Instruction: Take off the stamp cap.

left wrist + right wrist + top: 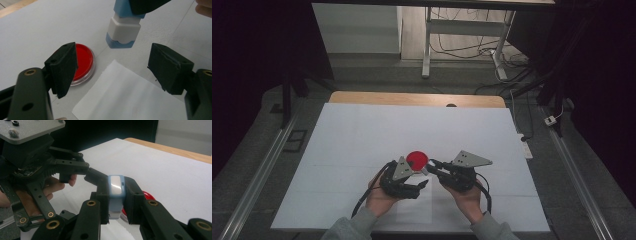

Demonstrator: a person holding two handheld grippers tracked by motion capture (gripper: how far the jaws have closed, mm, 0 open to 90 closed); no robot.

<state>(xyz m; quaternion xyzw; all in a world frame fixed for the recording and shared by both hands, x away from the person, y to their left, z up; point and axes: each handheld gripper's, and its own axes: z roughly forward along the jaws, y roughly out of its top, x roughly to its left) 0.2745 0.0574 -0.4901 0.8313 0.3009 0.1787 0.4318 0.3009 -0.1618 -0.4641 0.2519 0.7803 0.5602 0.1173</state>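
Observation:
A red round dish [417, 159] with a clear rim lies on the white table cover, between the two grippers. In the left gripper view the dish [83, 62] sits just behind the left jaw. My left gripper [115, 67] is open with nothing between its jaws; in the high view it [419, 178] points right, below the dish. My right gripper [116, 192] is shut on a small blue-and-white block [115, 185], held upright just above the table. That block [123, 27] hangs in front of the open left jaws. The dish [148, 195] peeks out behind the right jaw.
A loose white paper sheet [130, 97] lies flat under the left gripper, near the table's front edge [414, 206]. The white cover [362, 135] spreads wide to the left, right and back. A wooden table edge [412, 98] borders the far side.

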